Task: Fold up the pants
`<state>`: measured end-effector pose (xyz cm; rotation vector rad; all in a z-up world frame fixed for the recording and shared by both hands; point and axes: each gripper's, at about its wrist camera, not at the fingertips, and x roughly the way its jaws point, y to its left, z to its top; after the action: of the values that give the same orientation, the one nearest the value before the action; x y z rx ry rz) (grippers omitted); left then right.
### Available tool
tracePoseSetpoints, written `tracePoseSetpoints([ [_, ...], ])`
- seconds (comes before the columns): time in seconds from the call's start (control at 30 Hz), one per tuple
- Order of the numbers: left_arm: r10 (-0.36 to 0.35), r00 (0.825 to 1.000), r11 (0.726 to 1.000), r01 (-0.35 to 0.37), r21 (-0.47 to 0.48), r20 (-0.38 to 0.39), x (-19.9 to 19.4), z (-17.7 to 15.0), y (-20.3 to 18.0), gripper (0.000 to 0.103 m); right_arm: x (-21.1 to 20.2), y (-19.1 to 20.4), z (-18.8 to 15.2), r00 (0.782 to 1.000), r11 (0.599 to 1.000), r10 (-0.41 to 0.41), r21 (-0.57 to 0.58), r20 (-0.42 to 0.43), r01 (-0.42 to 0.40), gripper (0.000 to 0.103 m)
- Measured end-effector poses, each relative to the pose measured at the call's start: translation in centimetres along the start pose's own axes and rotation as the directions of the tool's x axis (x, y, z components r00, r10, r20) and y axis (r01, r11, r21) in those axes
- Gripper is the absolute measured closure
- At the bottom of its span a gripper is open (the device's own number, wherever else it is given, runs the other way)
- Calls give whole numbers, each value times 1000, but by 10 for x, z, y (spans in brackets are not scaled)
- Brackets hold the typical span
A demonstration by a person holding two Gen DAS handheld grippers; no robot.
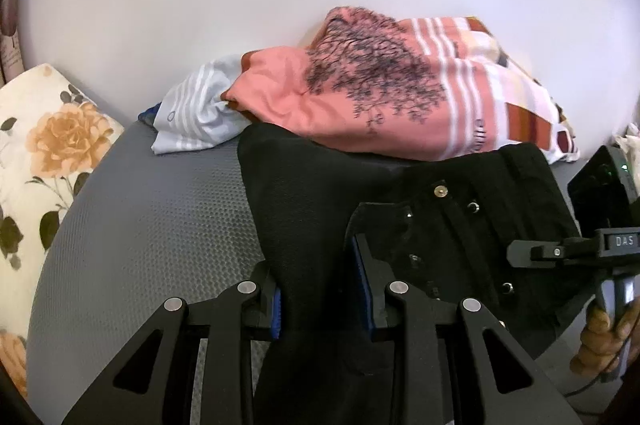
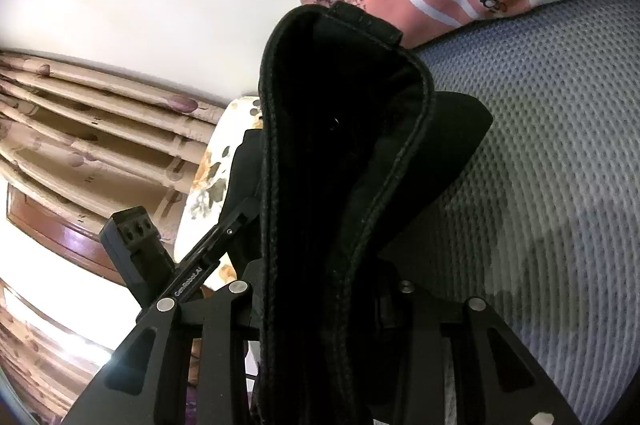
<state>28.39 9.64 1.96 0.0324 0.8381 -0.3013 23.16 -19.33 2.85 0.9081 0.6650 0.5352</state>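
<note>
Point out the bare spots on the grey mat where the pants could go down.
The grey mat is bare between the floral pillow and the black pants. Right of the pants it is also bare. The back is crowded by the pink printed bedding and striped white cloth.

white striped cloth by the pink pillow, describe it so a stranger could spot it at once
Start at the grey textured mattress and follow it back to the wall, where a big pink pillow with a black tree print lies. The white striped cloth sits crumpled against that pillow's left end. It alone is pale bluish white with thin white bands.
</note>
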Motion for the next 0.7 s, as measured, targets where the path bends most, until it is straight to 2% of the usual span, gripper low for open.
tracePoseSetpoints([
  [0.27, 37, 999, 999, -37, -3, -16, 24, -8, 16, 74, 18, -13, 14, 1000, 1000, -21, -5, -9, 21, 70],
  [0.43, 57, 998, 998, -57, 13, -2, 27, -14, 14, 73, 18, -17, 14, 998, 997, -68, -30, -18, 67, 70],
  [0.6, 66, 998, 998, -66, -5, 4, 31, -20, 19, 66, 20, -19, 8, 989, 987, -145, -73, -19, 143, 70],
  [0.7, 78, 997, 997, -78, -27, -4, 36, -23, 23, 58, 21, -19, 6, 982, 978, -191, -92, -11, 189, 69],
])
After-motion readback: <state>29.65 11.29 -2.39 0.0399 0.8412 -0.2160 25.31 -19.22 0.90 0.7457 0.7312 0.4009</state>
